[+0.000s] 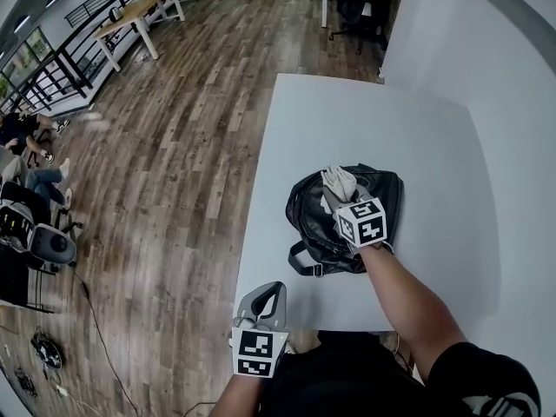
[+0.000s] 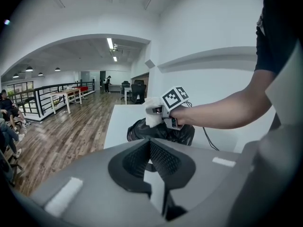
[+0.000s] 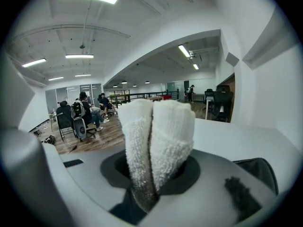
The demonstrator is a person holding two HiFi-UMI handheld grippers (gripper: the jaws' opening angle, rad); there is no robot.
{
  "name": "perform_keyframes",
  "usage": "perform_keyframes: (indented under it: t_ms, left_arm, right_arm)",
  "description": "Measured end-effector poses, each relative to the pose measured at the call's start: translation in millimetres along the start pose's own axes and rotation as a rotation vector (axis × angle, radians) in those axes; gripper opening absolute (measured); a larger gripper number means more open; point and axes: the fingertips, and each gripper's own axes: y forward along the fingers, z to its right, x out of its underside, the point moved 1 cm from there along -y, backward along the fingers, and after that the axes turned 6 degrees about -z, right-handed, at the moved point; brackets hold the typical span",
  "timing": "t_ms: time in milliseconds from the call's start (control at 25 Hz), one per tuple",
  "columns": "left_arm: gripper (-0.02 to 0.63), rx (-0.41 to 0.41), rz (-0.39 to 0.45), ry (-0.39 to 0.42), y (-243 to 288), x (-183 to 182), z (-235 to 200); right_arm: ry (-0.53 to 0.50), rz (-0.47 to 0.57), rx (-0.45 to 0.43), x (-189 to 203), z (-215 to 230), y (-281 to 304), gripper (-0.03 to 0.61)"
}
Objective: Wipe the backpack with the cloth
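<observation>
A black backpack (image 1: 317, 224) lies flat on the white table (image 1: 347, 120), near its front half. My right gripper (image 1: 337, 196) hovers over the bag's top, shut on a rolled white cloth (image 1: 339, 181) that sticks out past its jaws. In the right gripper view the cloth (image 3: 156, 136) fills the middle, pinched in the right gripper (image 3: 152, 171), with the backpack (image 3: 258, 169) at lower right. My left gripper (image 1: 269, 289) rests at the table's front left corner, shut and holding nothing. In the left gripper view the left gripper (image 2: 149, 143) points at the backpack (image 2: 142, 130) and the cloth (image 2: 151, 113).
A white wall (image 1: 495, 50) runs along the table's right side. Wooden floor (image 1: 174, 146) lies to the left. Black office chairs (image 1: 365, 7) stand beyond the table's far end, a desk (image 1: 139, 11) is at the far left, and seated people (image 1: 26, 146) are by the railing.
</observation>
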Motion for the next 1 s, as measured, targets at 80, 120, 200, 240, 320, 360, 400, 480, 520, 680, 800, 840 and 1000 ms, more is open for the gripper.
perform_keyframes:
  t_ms: [80,120,200,240,320,360,400,480,520,680,800,840,1000]
  left_arm:
    - [0.006,0.012,0.004,0.008,1.8,-1.9,1.7]
    - [0.006,0.018,0.006,0.012,2.5,-2.7,2.6]
    - [0.006,0.031,0.008,0.019,3.1,-4.8,4.7]
    - [0.006,0.038,0.010,0.022,3.5,-5.9,5.7]
    - [0.006,0.053,0.010,0.030,5.9,-7.5,7.9]
    - [0.006,0.060,0.011,0.035,7.4,-8.0,9.3]
    - [0.006,0.067,0.012,0.041,8.7,-8.6,10.8]
    - [0.006,0.081,0.015,0.052,10.2,-9.9,13.9]
    - [0.006,0.088,0.017,0.055,10.4,-10.6,15.4]
    - [0.006,0.108,0.021,0.067,9.4,-13.4,20.9]
    - [0.006,0.122,0.023,0.079,11.4,-14.9,24.7]
    - [0.006,0.127,0.024,0.082,12.3,-15.7,26.1]
    - [0.006,0.147,0.032,0.096,13.4,-21.2,32.5]
  right_arm:
    - [0.004,0.005,0.016,-0.8,5.2,-5.7,0.098]
    - [0.006,0.007,0.024,-1.1,7.6,-8.8,0.098]
    - [0.012,0.012,0.039,-2.5,11.7,-15.7,0.098]
    - [0.015,0.015,0.045,-3.4,13.6,-19.1,0.098]
    - [0.022,0.021,0.058,-4.4,17.7,-25.0,0.098]
    - [0.025,0.024,0.064,-4.5,19.6,-27.6,0.098]
    - [0.026,0.026,0.070,-4.4,21.3,-30.2,0.098]
    - [0.029,0.031,0.083,-4.2,24.3,-36.2,0.098]
    - [0.030,0.033,0.090,-4.3,26.0,-39.6,0.098]
    - [0.037,0.044,0.118,-6.4,33.1,-55.9,0.098]
    - [0.042,0.059,0.142,-7.7,41.0,-68.4,0.098]
    - [0.044,0.065,0.149,-8.4,43.6,-72.7,0.098]
    - [0.043,0.086,0.175,-13.1,51.9,-90.3,0.098]
